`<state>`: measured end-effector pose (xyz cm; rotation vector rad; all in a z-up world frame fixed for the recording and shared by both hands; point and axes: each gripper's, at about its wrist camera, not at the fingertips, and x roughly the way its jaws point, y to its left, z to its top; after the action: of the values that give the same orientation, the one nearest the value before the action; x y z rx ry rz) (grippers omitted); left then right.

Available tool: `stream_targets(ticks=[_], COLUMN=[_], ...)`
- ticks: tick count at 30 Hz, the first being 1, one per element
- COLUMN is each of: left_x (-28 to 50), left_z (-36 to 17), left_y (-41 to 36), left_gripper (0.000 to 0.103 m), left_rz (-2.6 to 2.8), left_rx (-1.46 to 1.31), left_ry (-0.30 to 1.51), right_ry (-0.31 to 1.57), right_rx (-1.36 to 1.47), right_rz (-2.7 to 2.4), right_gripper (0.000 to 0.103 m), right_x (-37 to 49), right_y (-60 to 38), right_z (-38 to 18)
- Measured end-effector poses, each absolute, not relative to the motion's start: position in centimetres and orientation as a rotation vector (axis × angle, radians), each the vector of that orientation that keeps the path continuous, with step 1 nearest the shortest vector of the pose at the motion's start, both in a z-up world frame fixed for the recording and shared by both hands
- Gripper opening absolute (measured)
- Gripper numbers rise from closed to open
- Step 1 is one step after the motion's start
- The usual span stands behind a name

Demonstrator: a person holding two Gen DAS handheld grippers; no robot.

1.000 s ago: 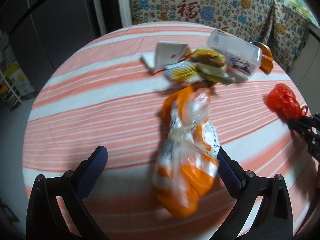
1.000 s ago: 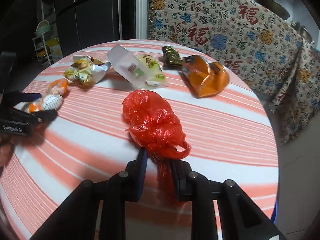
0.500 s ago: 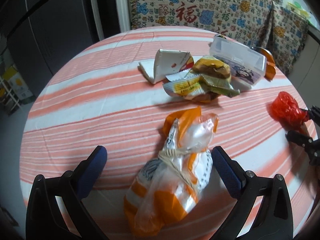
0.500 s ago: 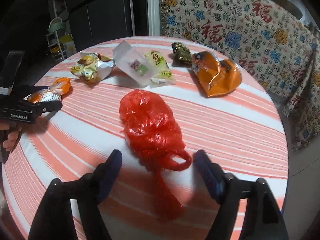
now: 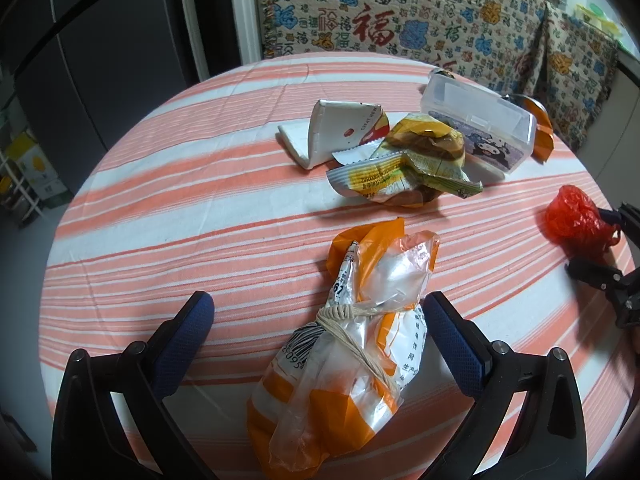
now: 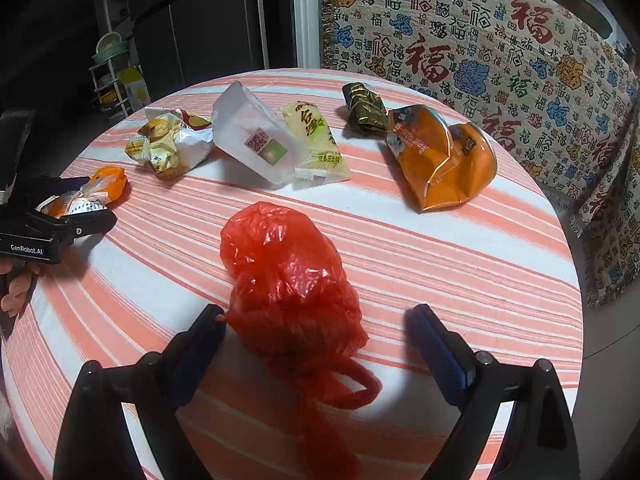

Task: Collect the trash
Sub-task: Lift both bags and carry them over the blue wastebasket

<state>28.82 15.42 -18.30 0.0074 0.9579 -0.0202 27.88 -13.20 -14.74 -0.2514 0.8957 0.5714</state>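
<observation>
Striped tablecloth; red bag's tail cut off below frame.

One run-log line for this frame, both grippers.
left gripper: open, straddling orange bag | right gripper: opening, red bag between jaws, on table

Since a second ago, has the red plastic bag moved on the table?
Yes. The red plastic bag has slid slightly left and away from the orange crumpled packet, and it now lies loose between the opening right gripper's jaws.
</observation>
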Motion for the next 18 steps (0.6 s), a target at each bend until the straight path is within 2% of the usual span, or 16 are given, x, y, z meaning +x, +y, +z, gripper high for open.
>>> stream_targets(ticks=[7, 9, 13, 17, 18], left_x=[28.1, 27.9, 27.6, 27.5, 27.4], left_z=[-18.0, -17.7, -17.4, -17.1, -17.0], left_y=[15.2, 14.7, 13.1, 12.4, 12.4], left_gripper=[0.102, 0.095, 0.092, 0.079, 0.071], left_rz=[-0.066, -0.1, -0.149, -0.159, -0.161], left_rx=[0.022, 0.026, 0.057, 0.072, 0.065], left_ry=[0.974, 0.965, 0.961, 0.954, 0.952], right_ry=[0.917, 0.933, 0.865, 0.842, 0.843], right_rx=[-0.275, -0.267, -0.213, -0.215, -0.219], right_rz=[0.598, 0.593, 0.63, 0.666, 0.669], right_gripper=[0.096, 0.094, 0.094, 0.094, 0.091], right_x=[27.5, 27.6, 27.4, 27.2, 27.2], right_y=[-13.9, -14.6, -15.7, -15.1, -14.8], right_z=[-14.6, -14.2, -12.4, -12.0, -12.1])
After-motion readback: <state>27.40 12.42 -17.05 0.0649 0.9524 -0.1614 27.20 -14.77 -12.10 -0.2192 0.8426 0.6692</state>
